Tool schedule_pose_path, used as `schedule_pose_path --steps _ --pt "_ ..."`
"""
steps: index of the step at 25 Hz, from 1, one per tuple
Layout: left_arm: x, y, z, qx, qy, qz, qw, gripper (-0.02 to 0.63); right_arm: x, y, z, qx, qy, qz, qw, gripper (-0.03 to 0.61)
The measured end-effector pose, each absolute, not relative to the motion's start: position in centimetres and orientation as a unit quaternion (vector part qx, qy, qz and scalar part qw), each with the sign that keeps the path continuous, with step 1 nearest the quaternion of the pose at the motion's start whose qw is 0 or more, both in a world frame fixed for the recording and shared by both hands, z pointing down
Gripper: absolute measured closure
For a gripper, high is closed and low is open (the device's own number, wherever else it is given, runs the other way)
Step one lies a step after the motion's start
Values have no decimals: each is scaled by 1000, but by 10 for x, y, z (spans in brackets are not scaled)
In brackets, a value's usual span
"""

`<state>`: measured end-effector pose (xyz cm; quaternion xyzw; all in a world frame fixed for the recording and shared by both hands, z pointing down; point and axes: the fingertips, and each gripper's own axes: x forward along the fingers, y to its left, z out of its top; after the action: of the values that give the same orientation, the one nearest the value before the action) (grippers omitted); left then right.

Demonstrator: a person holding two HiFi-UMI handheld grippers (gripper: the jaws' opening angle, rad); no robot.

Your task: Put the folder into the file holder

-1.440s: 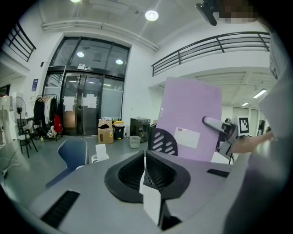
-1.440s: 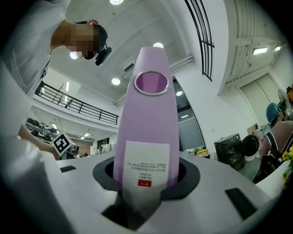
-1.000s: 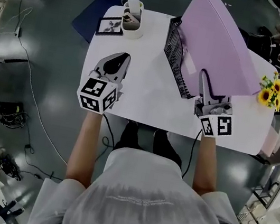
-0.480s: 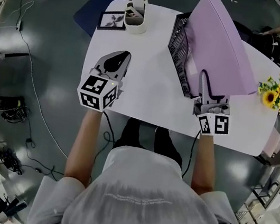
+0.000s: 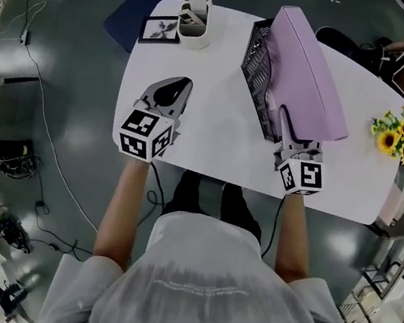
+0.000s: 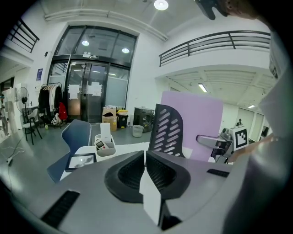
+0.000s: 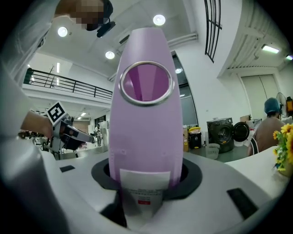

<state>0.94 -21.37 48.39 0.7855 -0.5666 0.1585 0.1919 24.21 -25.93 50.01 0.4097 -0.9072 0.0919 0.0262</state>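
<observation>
Checker: Grippers first. What are they doing?

Operator: The left gripper [image 6: 145, 155] sits low at the near-left of the white table [image 5: 206, 136], jaws closed together on nothing. The right gripper [image 7: 146, 180] has the purple folder [image 5: 310, 75] by its labelled spine end. The spine fills the gap between the jaws, which are opening, though the pads look pressed on it.

Checker: And the folder itself?

Operator: It stands on edge, tilted, against the black mesh file holder [image 5: 258, 70]. Its lower edge seems to sit inside, but I cannot tell whether it is fully down.

Checker: So how far along?

Operator: Nearly done, I judge. The folder is at the holder and apparently in it. What is left is letting go, drawing the right gripper clear, and seeing that the folder does not tip out.

Checker: Anything beyond?

Operator: A white pen cup [image 5: 193, 28] and a framed picture [image 5: 160, 32] stand at the far-left corner, with sunflowers [image 5: 390, 137] at the right edge. None is in the way.
</observation>
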Motion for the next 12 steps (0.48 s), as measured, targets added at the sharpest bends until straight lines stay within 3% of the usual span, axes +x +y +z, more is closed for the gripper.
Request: schedule_pose_path --steps 12 --pt "6 -207 501 785 -560 161 209 588 232 -252 526 400 -906 113 77 353"
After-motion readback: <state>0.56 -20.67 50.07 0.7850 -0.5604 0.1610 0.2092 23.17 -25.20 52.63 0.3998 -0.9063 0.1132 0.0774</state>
